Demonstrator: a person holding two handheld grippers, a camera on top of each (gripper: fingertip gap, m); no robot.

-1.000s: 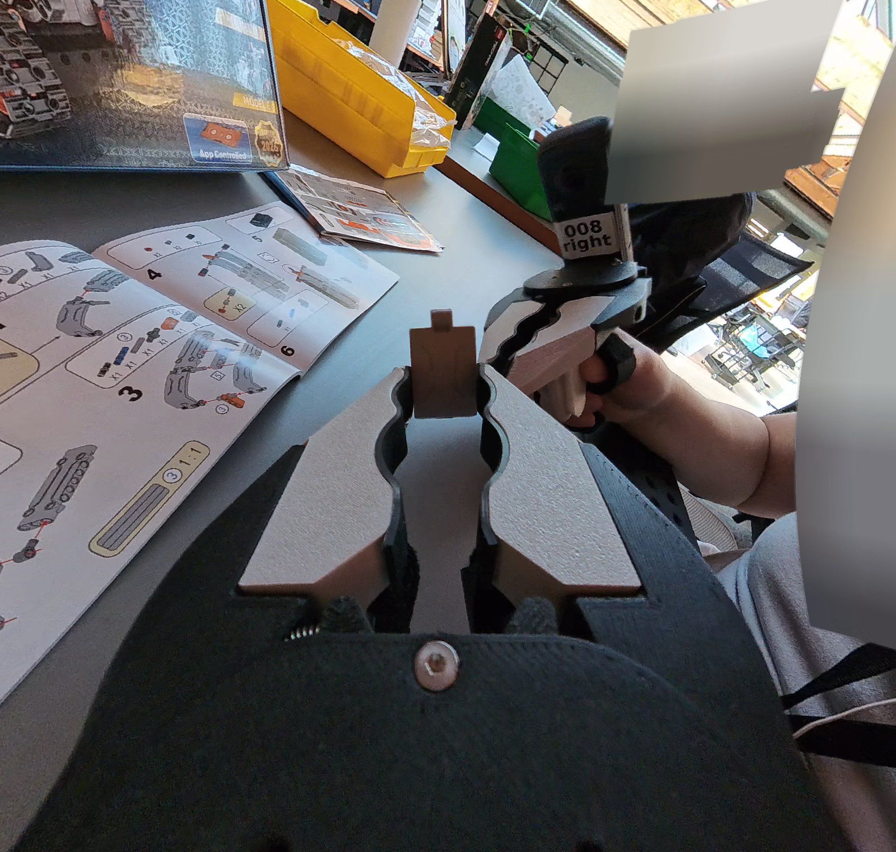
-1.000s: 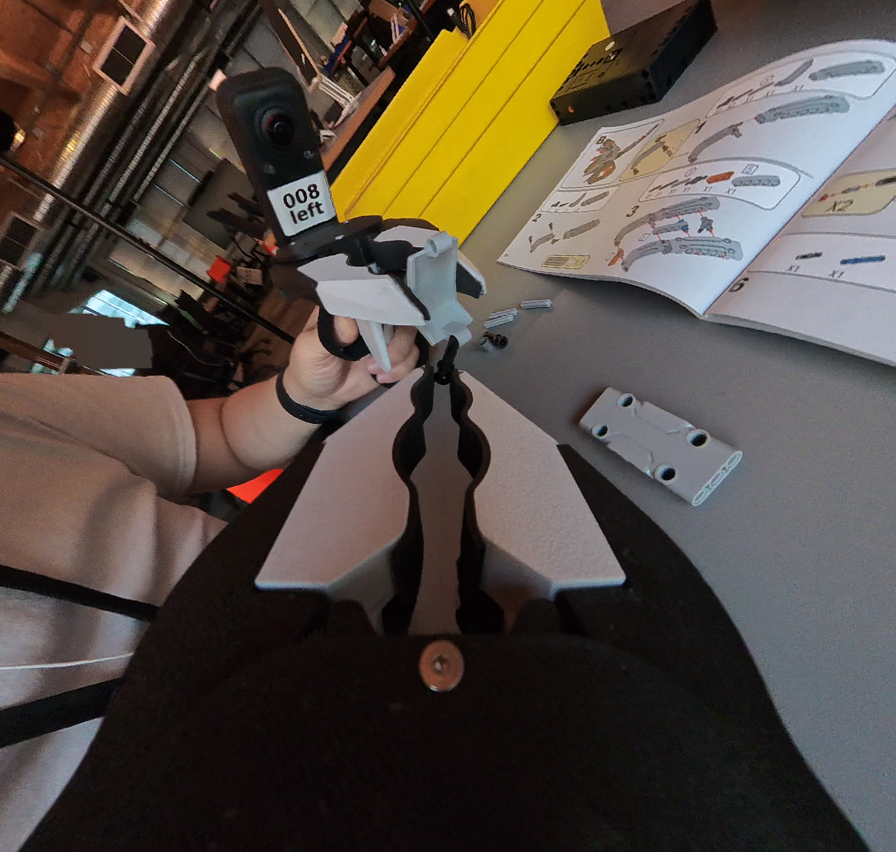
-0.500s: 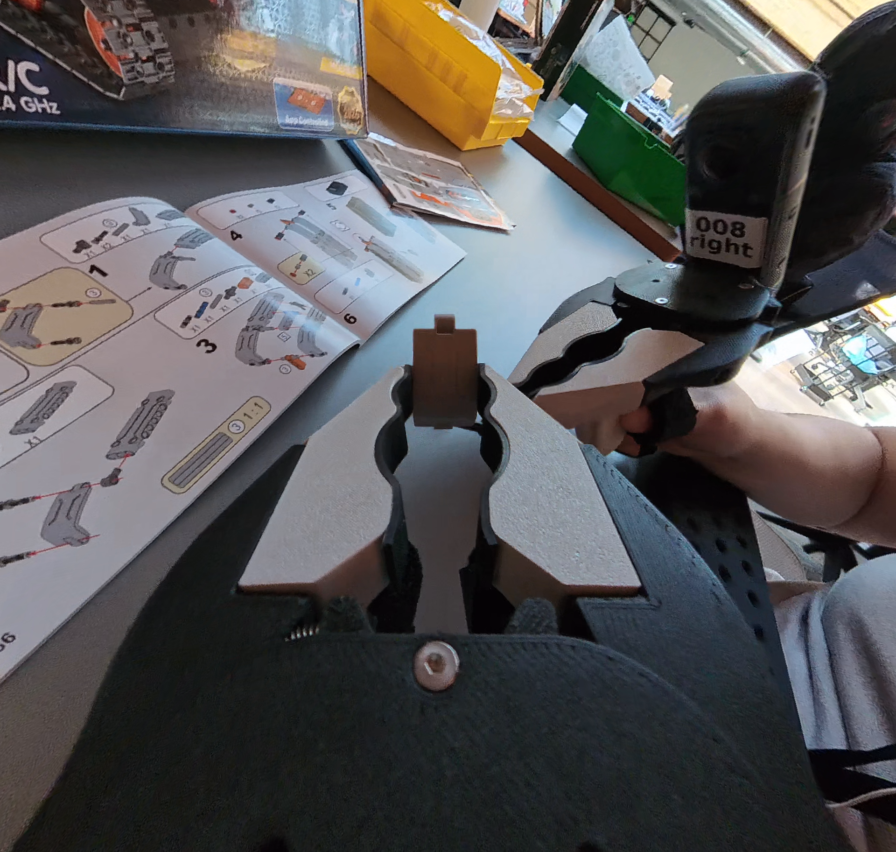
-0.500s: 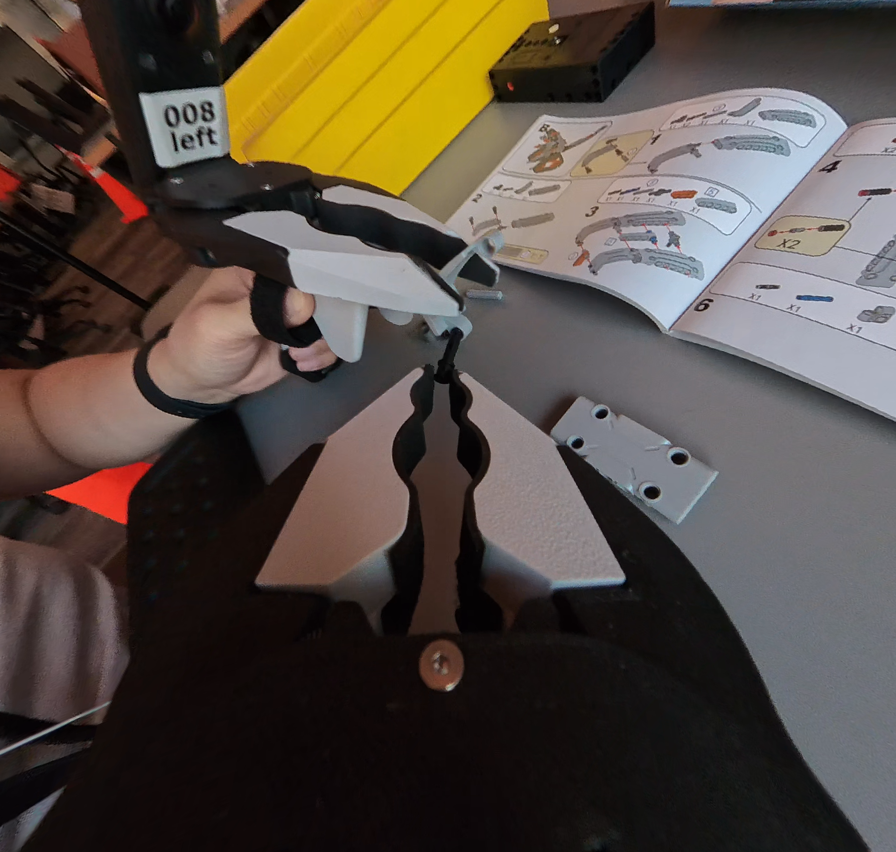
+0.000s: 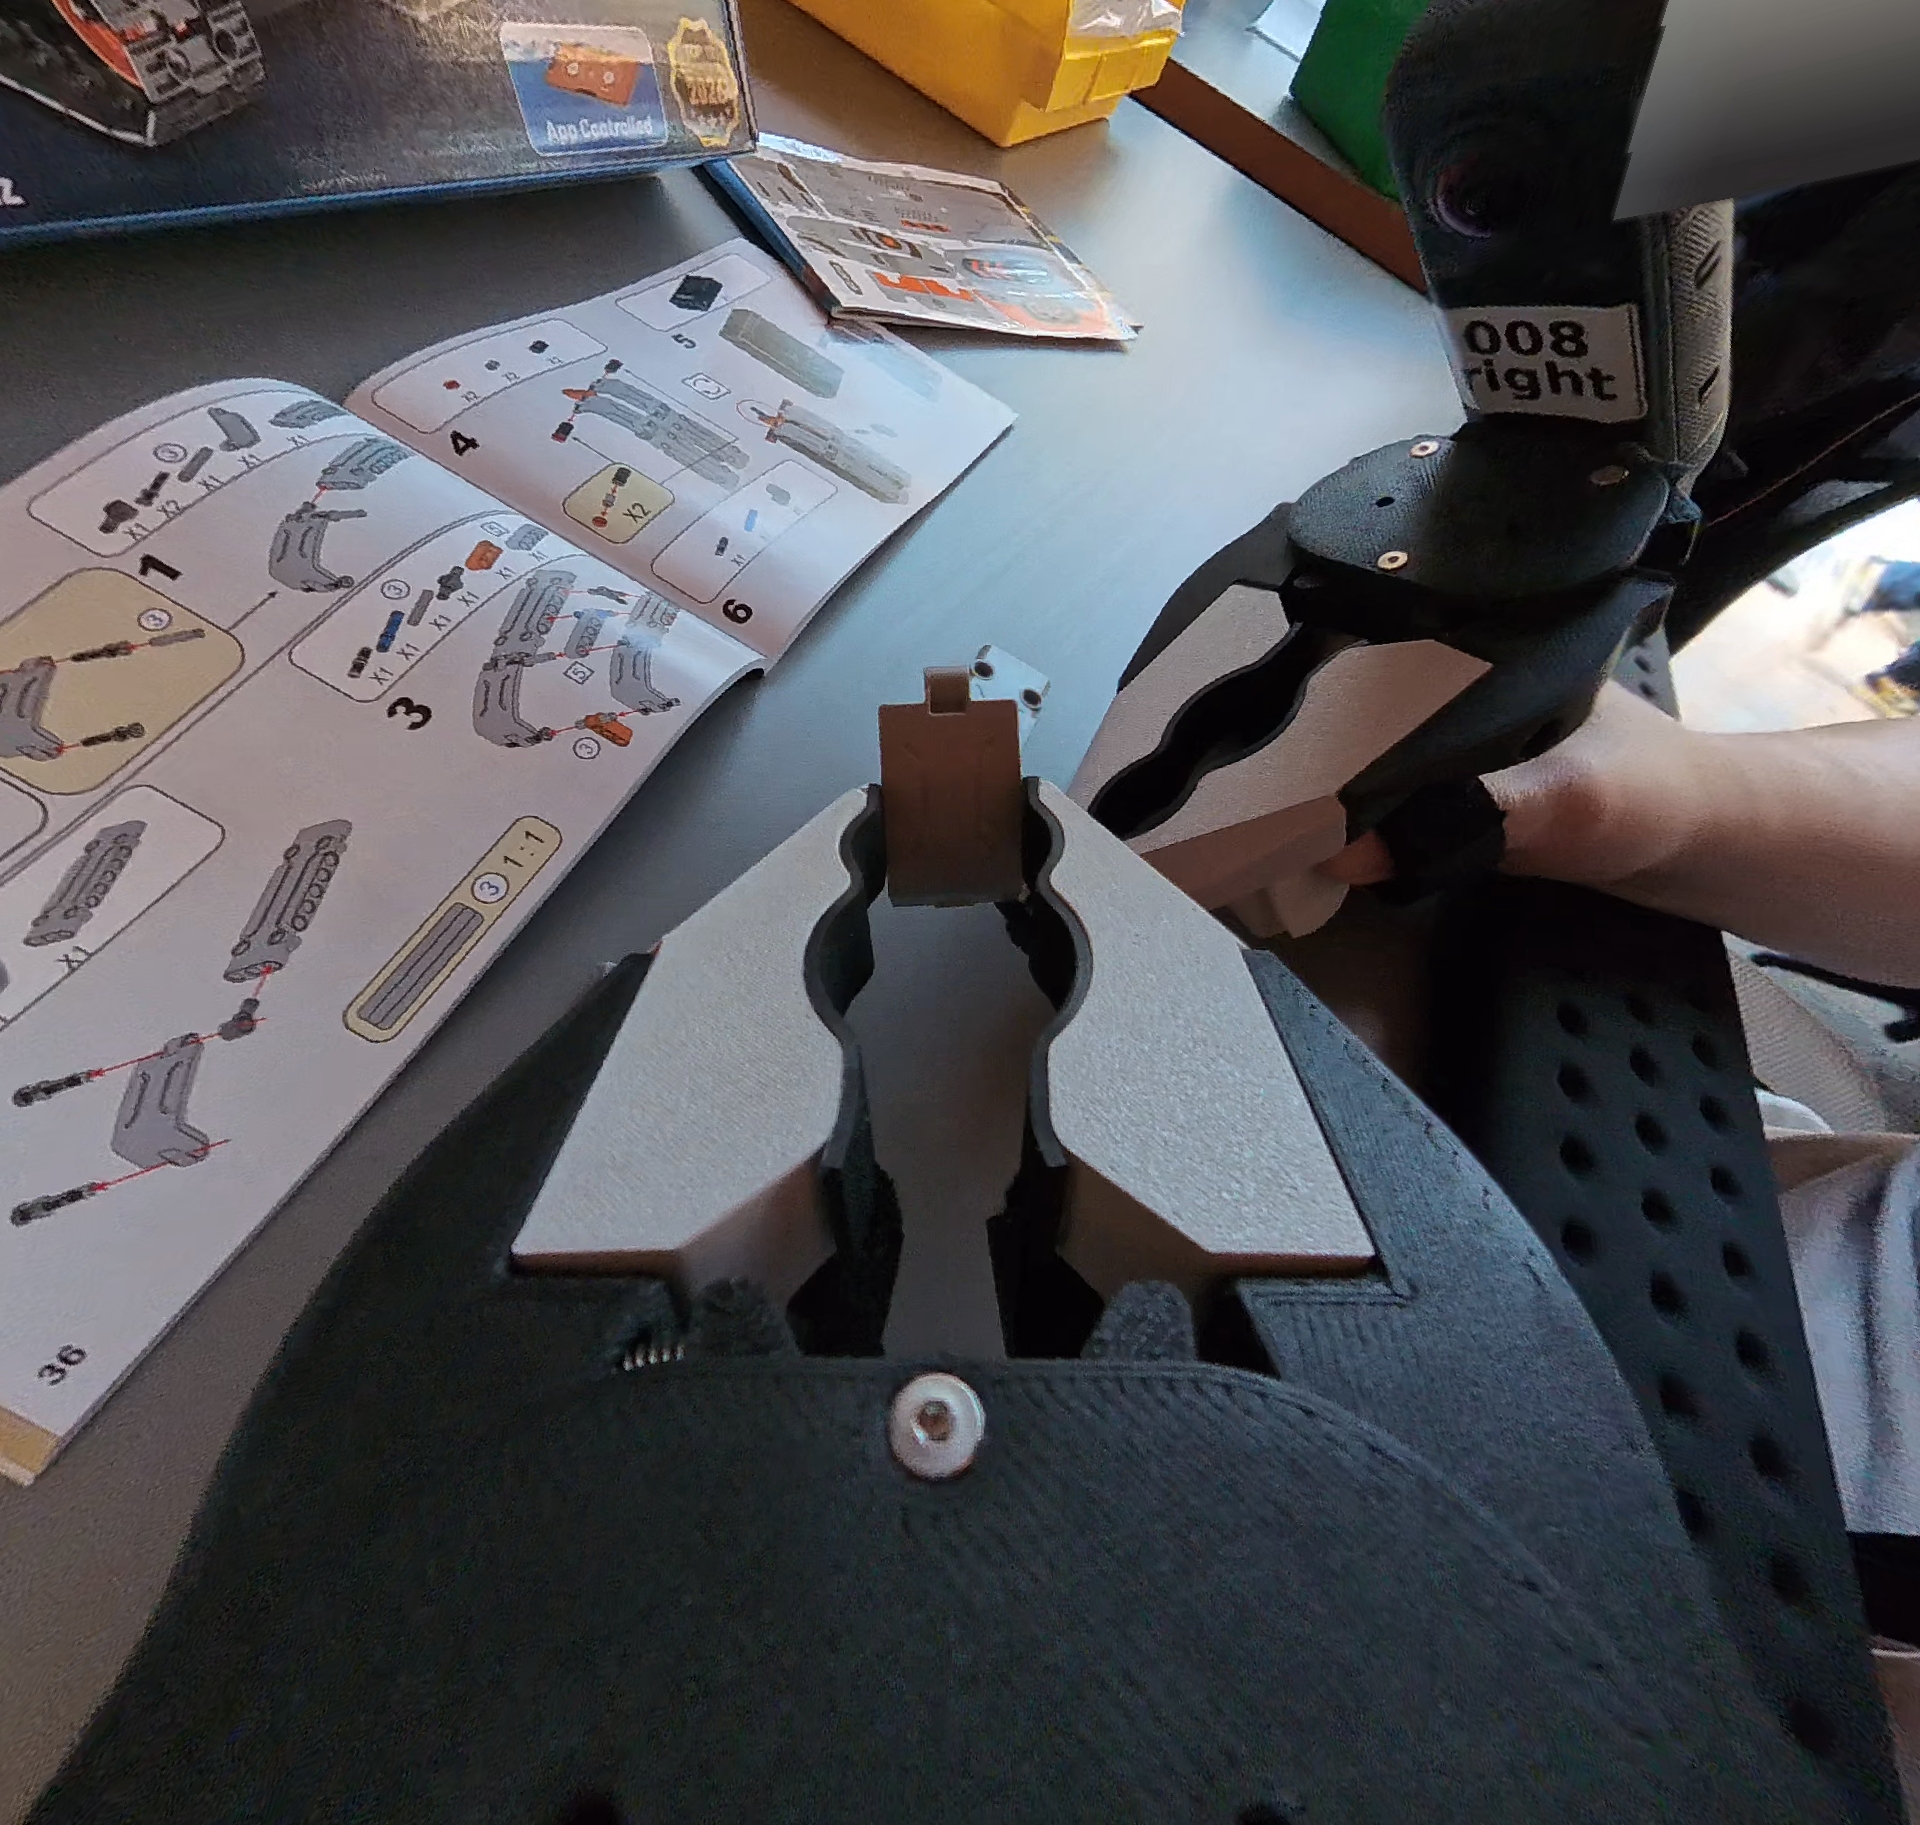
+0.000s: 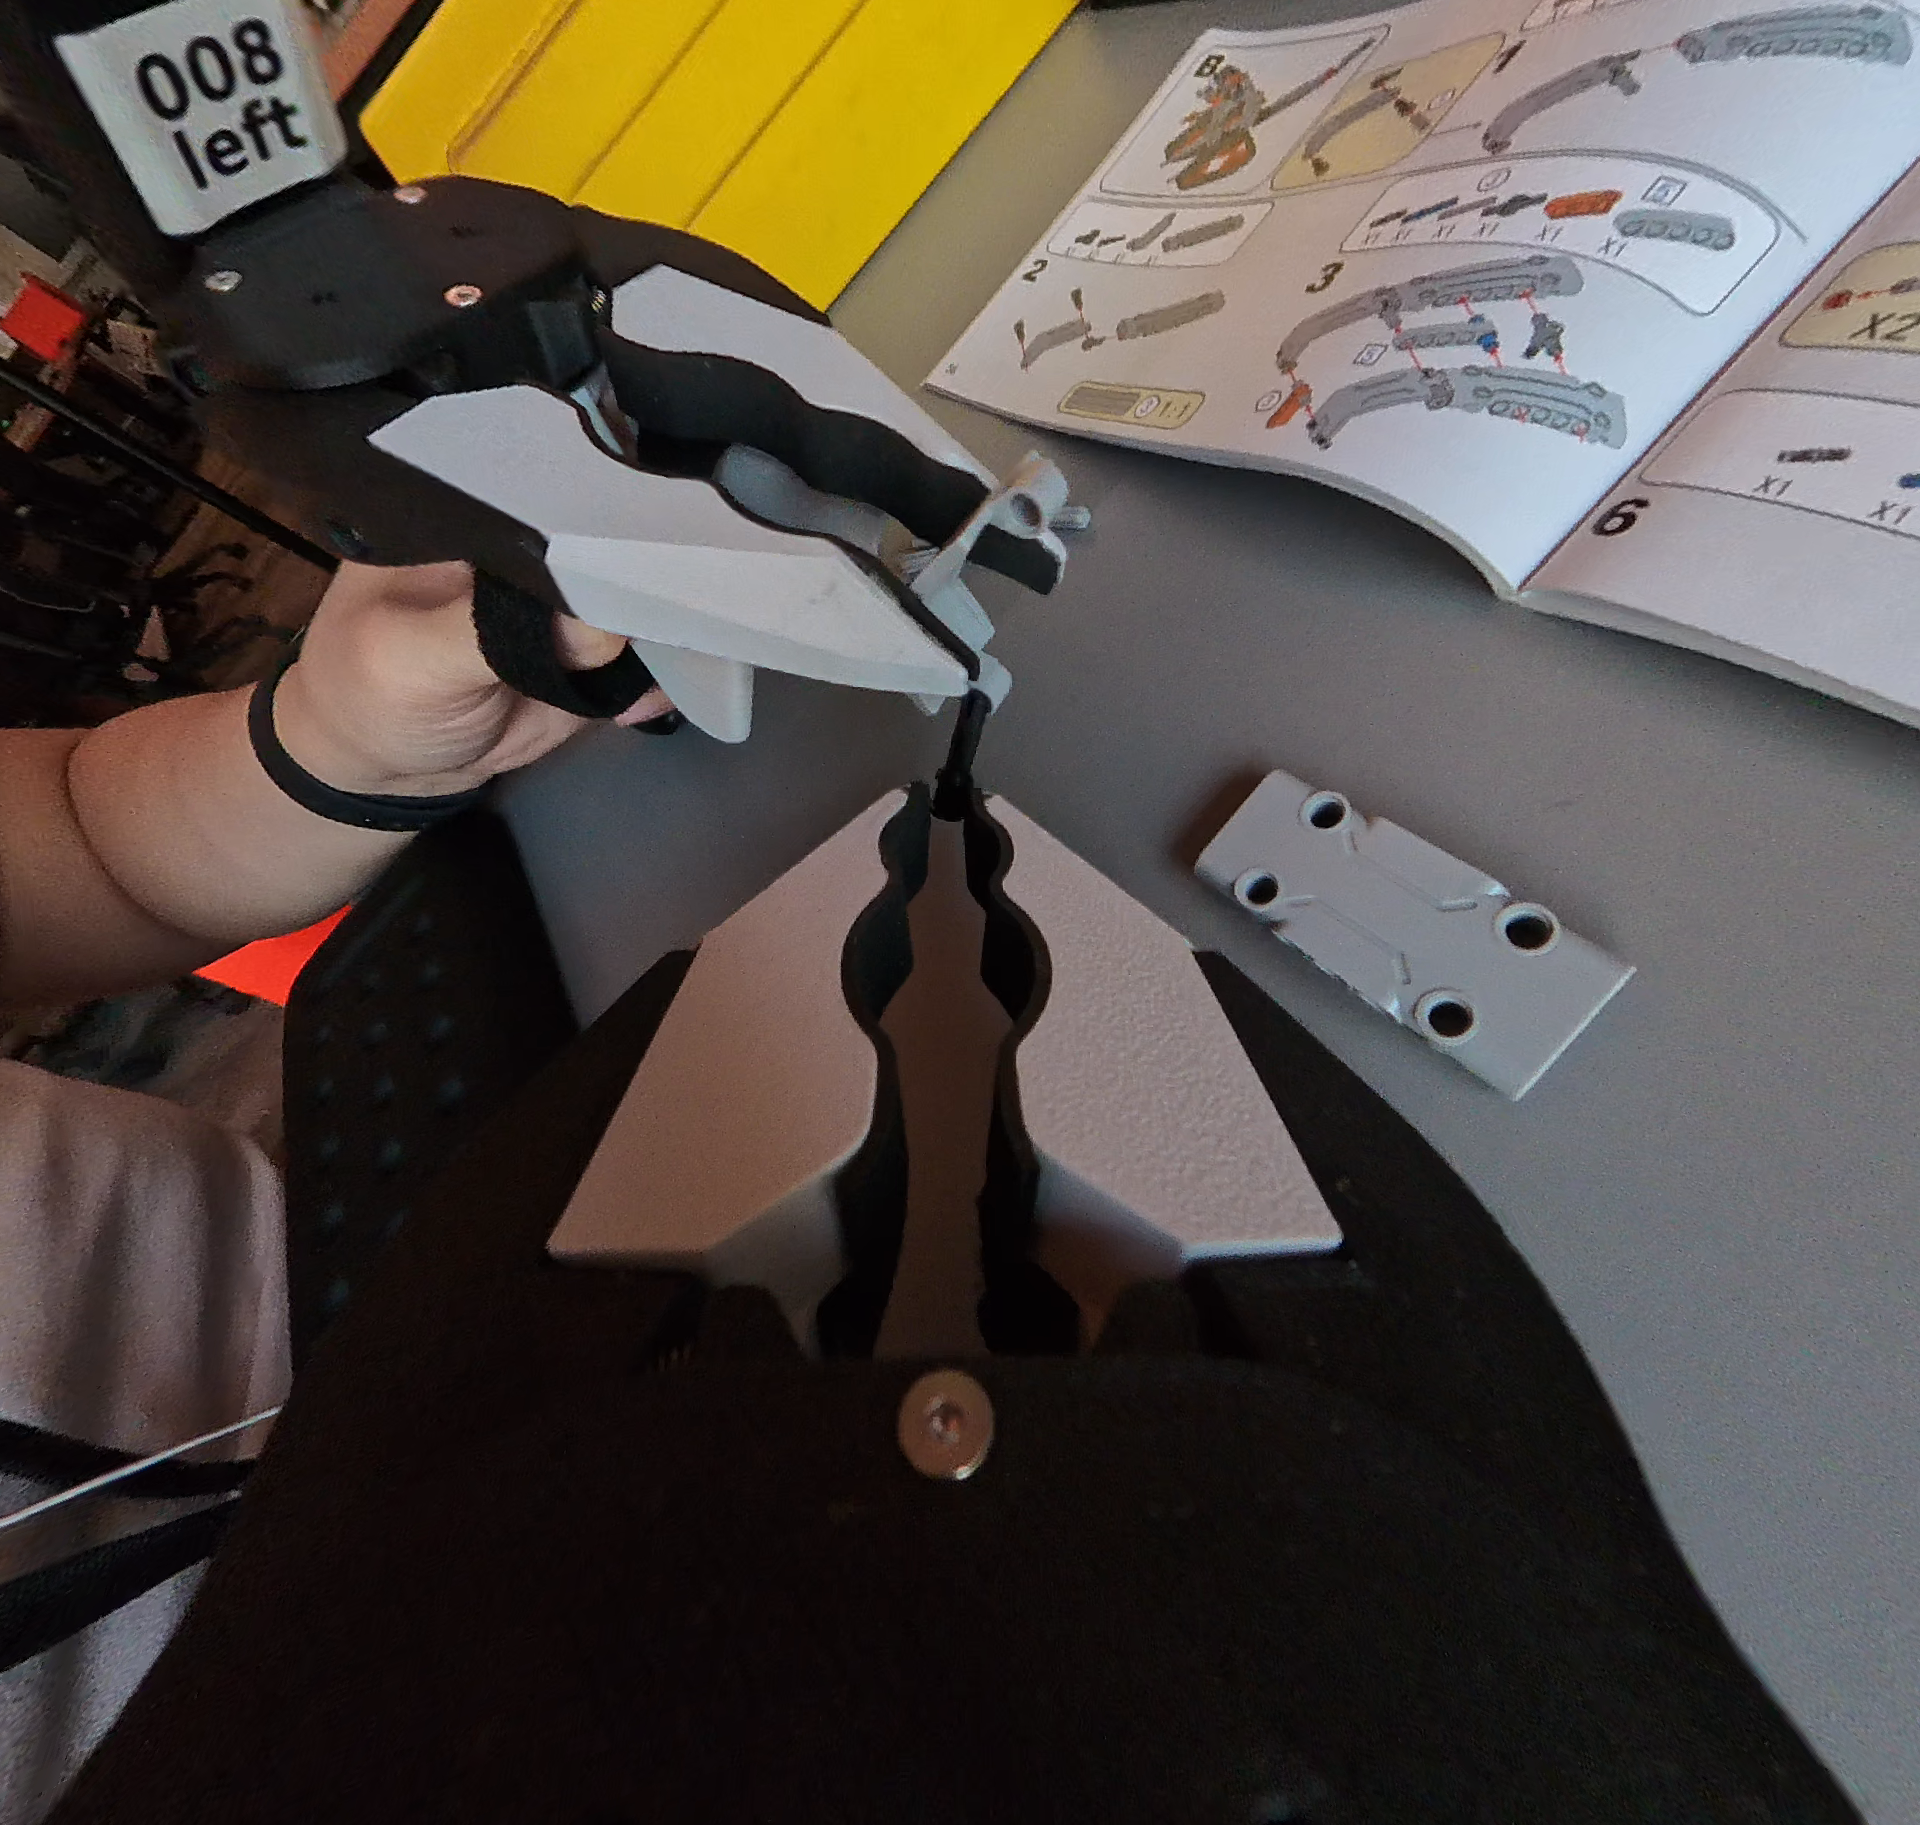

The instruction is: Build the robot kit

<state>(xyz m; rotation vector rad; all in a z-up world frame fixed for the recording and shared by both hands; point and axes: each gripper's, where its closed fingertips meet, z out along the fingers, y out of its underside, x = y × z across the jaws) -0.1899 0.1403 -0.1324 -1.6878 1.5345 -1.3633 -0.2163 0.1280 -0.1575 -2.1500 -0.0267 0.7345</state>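
Gripping a grey angled building piece (image 5: pixel 951 799) at centre frame, the left gripper (image 5: pixel 951 840) is clamped on it; the right gripper (image 6: pixel 945 804) pinches a small black pin (image 6: pixel 961 747) touching that piece. A flat grey plate (image 6: pixel 1413 934) lies right on the table (image 6: pixel 1714 1360), below the instruction booklet (image 6: pixel 1507 248).

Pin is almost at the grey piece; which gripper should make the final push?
Probably the right gripper: it pinches the black pin by its tail, tip already at the grey piece. The left gripper is shut on that piece, so it only braces.
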